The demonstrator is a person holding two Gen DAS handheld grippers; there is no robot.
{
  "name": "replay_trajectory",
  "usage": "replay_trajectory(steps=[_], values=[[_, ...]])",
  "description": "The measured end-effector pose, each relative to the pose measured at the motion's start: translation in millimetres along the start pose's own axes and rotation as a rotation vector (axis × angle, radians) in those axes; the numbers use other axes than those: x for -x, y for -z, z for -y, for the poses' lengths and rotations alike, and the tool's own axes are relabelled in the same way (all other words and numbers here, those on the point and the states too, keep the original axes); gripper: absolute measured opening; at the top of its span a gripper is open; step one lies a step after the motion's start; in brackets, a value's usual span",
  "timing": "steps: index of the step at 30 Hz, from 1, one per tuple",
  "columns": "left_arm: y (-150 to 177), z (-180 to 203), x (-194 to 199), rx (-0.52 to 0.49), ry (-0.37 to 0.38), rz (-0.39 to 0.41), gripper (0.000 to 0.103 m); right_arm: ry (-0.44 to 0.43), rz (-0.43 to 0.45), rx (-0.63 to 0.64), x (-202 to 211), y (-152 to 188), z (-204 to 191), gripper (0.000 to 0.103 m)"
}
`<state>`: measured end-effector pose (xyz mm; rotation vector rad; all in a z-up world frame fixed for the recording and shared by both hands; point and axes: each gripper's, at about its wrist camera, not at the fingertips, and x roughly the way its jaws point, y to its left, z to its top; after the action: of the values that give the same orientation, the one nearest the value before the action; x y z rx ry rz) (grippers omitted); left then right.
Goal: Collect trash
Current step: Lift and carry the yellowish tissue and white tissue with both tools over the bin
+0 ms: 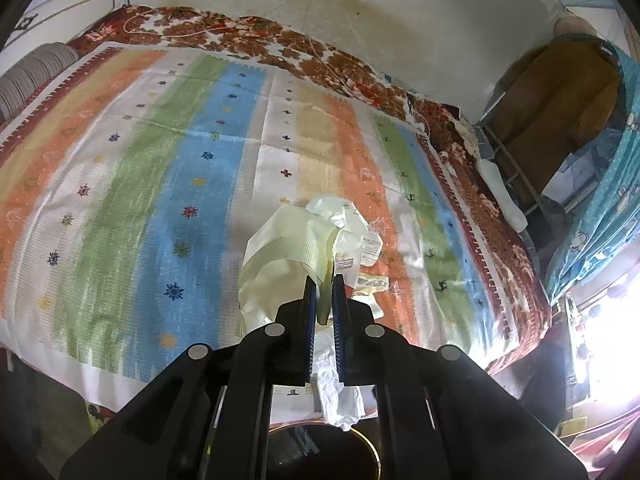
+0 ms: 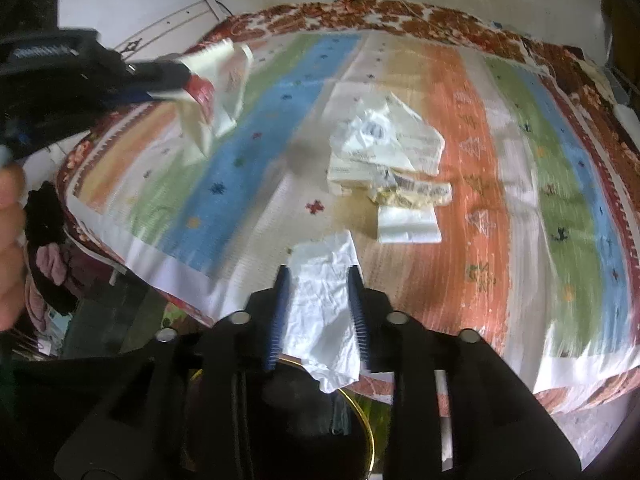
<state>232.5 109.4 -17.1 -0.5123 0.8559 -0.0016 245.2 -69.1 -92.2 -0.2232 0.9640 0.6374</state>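
A crumpled pale-yellow plastic wrapper (image 1: 288, 256), creased and with a ribbed strip across it, is pinched by its lower edge between the nearly closed fingers of the left gripper (image 1: 324, 280), lifted above the striped bedspread (image 1: 152, 152). From the right wrist view that same wrapper (image 2: 216, 92) hangs, blurred, over the left part of the bed. A wrinkled white tissue (image 2: 324, 304) sits between the parted fingers of the right gripper (image 2: 318, 270); whether they press on it I cannot tell. Its lower end droops over the gold-rimmed dark bin (image 2: 360, 420) below the bed edge. Farther out on the bedspread lies a loose heap of paper scraps (image 2: 384, 160), printed labels and folded white pieces, overlapping one another on the beige and orange stripes.
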Motion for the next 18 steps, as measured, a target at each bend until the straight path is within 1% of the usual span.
replay_trajectory(steps=[2,4,7,15,18], values=[[0,1,-1,-0.004,0.001,-0.003,0.007,-0.001,-0.017,-0.022,-7,3,4,0.04],[0,2,-3,-0.01,0.0,-0.009,0.008,0.001,-0.044,-0.039,-16,6,7,0.04],[1,4,-3,-0.016,-0.001,-0.014,0.008,0.004,-0.077,-0.055,-29,10,11,0.044],[0,2,-7,-0.005,0.009,-0.026,0.008,0.016,-0.146,-0.058,-56,21,9,0.044],[0,1,-8,-0.004,0.007,-0.03,0.008,0.018,-0.175,-0.03,-66,26,3,0.043]])
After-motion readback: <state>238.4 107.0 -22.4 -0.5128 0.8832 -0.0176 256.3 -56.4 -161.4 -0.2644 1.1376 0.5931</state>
